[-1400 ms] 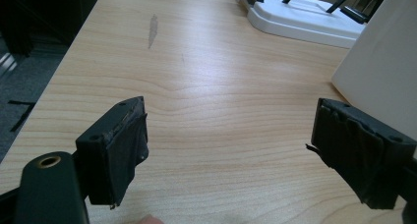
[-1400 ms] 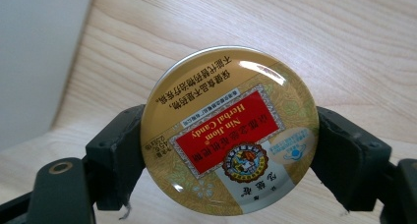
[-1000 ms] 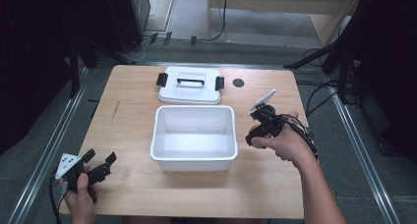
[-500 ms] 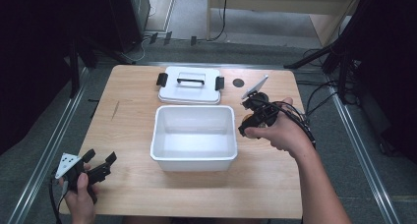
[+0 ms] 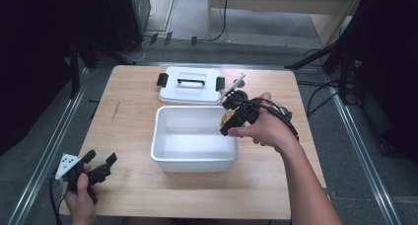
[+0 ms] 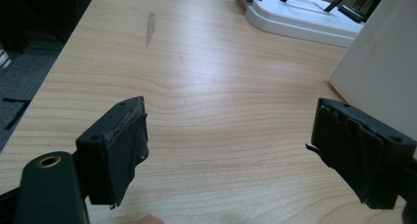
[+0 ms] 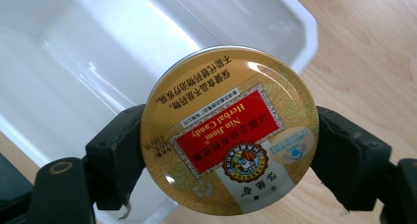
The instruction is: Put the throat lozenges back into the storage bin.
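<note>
Right gripper view makes plain what the high view shows as a small tan spot: the right hand-held gripper [image 7: 230, 135] clamps a round gold candy tin [image 7: 229, 130] by its rim, label up, above the near corner of the white bin [image 7: 98, 52]. Since half a second ago that hand-held gripper [image 5: 235, 117] has moved from beside the bin [image 5: 194, 158] to over its right wall. The bin holds nothing; its lid [image 5: 190, 85] lies behind it, and the left hand-held gripper [image 5: 98, 166] rests wide open, holding nothing, at the worktop's [image 5: 133, 185] near-left corner.
</note>
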A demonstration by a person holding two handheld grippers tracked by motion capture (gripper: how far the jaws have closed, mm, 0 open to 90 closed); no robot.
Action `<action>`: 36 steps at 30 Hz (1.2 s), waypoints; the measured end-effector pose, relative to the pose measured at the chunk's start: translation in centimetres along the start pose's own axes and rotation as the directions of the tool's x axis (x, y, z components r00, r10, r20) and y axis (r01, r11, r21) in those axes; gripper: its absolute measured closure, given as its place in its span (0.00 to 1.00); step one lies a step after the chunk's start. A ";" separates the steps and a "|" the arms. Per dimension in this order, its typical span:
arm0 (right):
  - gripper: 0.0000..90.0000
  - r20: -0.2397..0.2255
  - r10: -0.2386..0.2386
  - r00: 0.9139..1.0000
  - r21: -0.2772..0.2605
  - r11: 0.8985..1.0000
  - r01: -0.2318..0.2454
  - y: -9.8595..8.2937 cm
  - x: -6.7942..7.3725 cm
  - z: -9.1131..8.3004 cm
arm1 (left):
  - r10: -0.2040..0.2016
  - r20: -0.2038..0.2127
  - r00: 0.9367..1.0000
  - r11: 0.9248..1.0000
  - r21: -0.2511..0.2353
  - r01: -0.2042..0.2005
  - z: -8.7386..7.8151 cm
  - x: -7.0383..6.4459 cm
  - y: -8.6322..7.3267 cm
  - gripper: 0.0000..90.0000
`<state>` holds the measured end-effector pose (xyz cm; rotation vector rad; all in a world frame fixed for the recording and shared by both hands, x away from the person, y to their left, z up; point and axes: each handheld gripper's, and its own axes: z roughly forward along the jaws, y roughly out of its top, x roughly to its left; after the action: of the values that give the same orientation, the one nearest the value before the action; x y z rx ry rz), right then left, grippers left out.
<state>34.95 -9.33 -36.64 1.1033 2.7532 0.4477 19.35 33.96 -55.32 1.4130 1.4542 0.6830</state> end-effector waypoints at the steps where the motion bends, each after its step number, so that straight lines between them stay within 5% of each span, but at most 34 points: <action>1: 0.22 -0.002 -0.016 1.000 -0.003 1.000 0.016 0.1 0.2 0.1 | 0.000 0.000 1.000 1.000 0.000 0.000 0.0 0.0 0.0 0.16; 7: 0.22 -0.008 -0.141 0.990 -0.008 0.990 0.141 0.8 1.3 1.1 | -0.001 0.001 1.000 1.000 -0.001 0.001 0.0 0.0 0.0 0.16; 17: 0.23 -0.030 -0.254 0.967 0.012 0.967 0.254 0.9 2.0 2.9 | -0.003 0.002 1.000 1.000 0.002 0.003 0.0 0.0 0.0 0.16; 25: 0.22 -0.042 -0.285 0.958 0.046 0.957 0.287 0.7 2.1 4.4 | 0.000 0.002 1.000 1.000 0.002 0.000 0.0 0.0 0.0 0.16; 32: 0.22 -0.043 -0.289 0.956 0.071 0.954 0.291 0.7 2.2 5.7 | -0.002 0.002 1.000 1.000 0.001 0.002 0.0 0.0 0.0 0.16; 36: 0.22 -0.041 -0.273 0.961 0.135 0.952 0.277 0.9 2.7 6.8 | -0.001 0.004 1.000 1.000 0.002 0.001 0.0 0.0 0.0 0.16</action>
<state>35.22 -5.41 -42.80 0.7233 2.9346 0.2352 19.31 34.01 -55.32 1.4140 1.4530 0.6779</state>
